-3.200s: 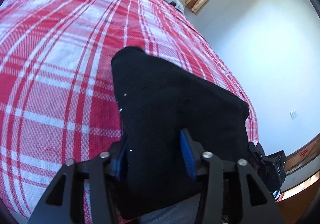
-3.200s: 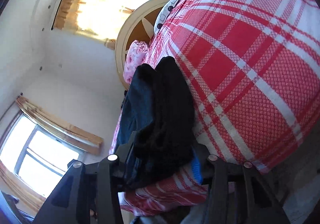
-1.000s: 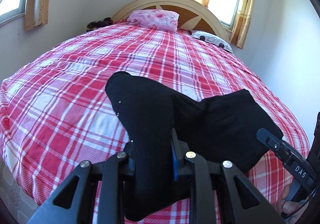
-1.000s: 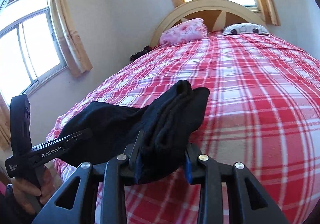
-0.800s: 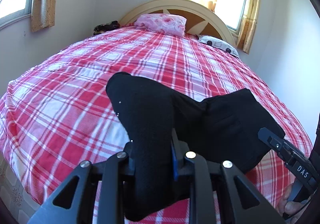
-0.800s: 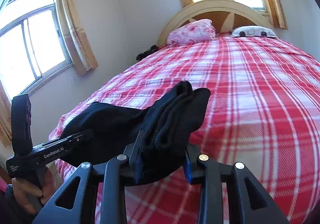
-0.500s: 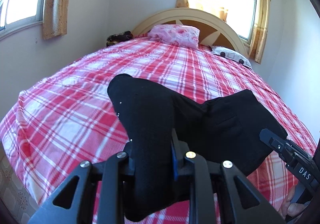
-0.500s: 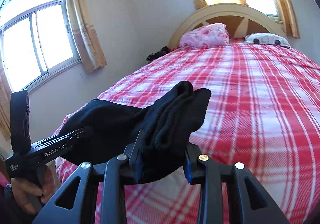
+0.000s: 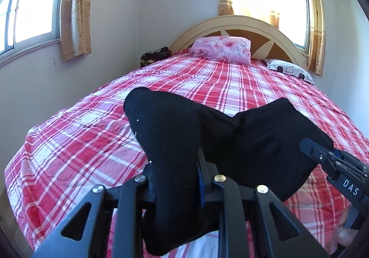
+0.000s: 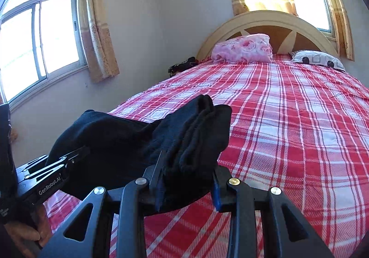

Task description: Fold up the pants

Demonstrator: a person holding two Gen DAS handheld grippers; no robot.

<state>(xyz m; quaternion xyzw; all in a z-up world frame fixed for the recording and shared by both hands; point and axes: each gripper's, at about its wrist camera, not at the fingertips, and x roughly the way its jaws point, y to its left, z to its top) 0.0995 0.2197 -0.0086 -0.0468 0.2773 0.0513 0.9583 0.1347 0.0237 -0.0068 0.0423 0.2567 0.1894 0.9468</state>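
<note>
Pants, black and bunched, fill the bottom centre of both wrist views, hanging between my two grippers above the near end of the bed. My left gripper is pinching one thick fold of them at the lower middle of its frame; my right gripper is clamped on another bundled end, several layers thick, at the lower middle of its own. Between the two grips the cloth sags in a dark span, and each view shows the other tool at its edge: the right one at lower right of the left view, the left one at lower left of the right view.

Beyond lies the red plaid bedspread, flat and open through the middle of both frames. Farther up sit a pink pillow and a patterned pillow against the headboard.

To do this step well, I'd say I should keep both pinches firm, draw the hands apart until the span goes taut, and lay it squarely on the open plaid before releasing.
</note>
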